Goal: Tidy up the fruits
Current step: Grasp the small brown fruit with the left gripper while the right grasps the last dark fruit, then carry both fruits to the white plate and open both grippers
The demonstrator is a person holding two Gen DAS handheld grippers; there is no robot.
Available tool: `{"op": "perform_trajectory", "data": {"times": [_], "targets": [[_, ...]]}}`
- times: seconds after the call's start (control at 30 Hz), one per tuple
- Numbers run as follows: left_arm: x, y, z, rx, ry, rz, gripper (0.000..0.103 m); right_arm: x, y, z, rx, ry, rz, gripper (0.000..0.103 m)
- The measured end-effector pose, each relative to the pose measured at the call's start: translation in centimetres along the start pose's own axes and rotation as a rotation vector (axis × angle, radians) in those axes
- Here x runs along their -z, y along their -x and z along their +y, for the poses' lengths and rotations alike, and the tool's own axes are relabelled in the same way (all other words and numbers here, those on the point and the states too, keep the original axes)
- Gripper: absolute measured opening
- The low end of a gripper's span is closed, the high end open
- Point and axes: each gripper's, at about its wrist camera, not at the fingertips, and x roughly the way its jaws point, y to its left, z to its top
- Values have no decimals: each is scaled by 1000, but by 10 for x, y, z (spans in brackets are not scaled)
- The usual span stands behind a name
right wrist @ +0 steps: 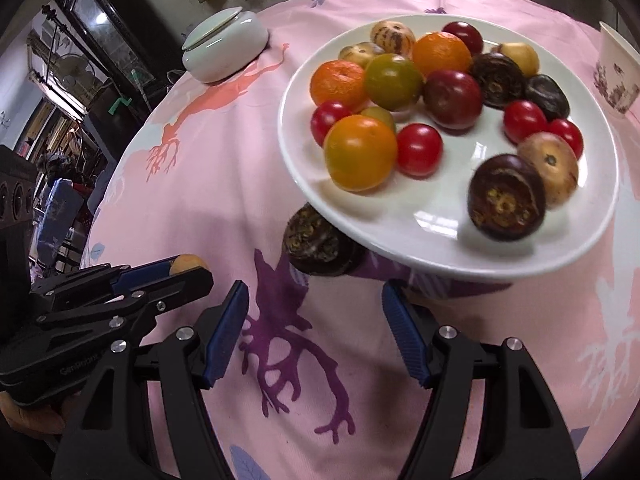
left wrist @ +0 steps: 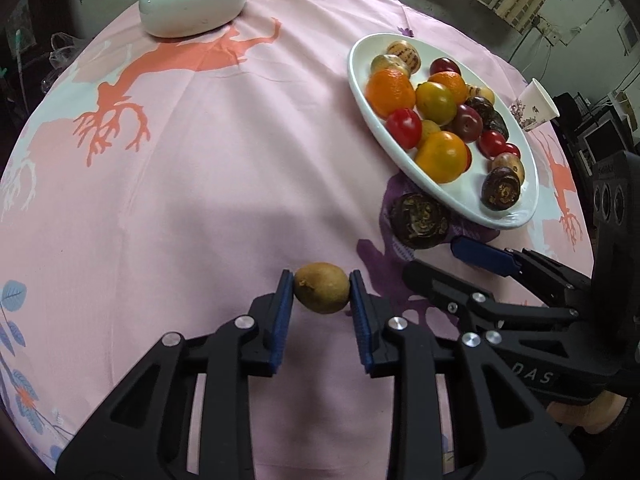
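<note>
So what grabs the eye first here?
The white plate heaped with oranges, red tomatoes and dark fruit, on the pink cloth. Next, the left gripper pinching a small brown fruit above the cloth, while the right gripper stands open near a dark fruit beside the plate.

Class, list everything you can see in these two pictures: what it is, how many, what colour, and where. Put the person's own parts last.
tablecloth: one, pink with coral and purple prints, covering the table
plate: one, white, on the cloth
fruits on the plate: a pile, orange, red, dark purple, tan; count unclear
dark fruit: one, brown-purple, on the cloth at the plate's near rim
lidded jar: one, pale green, at the far edge
paper cup: one, white, patterned, beyond the plate
small brown fruit: one, clamped in the left claw
left claw: black, blue pads, shut on that fruit
right claw: black, blue pads, open, empty
</note>
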Motion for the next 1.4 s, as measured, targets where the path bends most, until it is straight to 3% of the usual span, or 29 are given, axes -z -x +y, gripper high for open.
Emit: {"op": "perform_trajectory", "data": {"times": [0.2, 0.37, 0.5, 0.87, 1.03, 1.2, 1.4], "targets": [[0, -2, 15, 5, 38, 10, 29, -12, -15, 15, 80, 29, -43, 74], [0, -5, 20, 8, 55, 19, 29, -11, -23, 28, 187, 90, -48, 71], [3, -5, 18, 9, 56, 28, 29, -10, -23, 28, 276, 88, -69, 46], [2, 11, 1, 19, 24, 7, 29, 6, 16, -5, 129, -44, -18, 43], [-6, 17, -22, 40, -21, -10, 29, 19, 48, -23, 118, -81, -31, 42], [-22, 26, -50, 63, -87, -40, 29, 15, 89, -44, 134, -111, -106, 42], [-59, 39, -84, 103, -162, -102, 29, -19, 128, -60, 139, -100, -217, 42]]}}
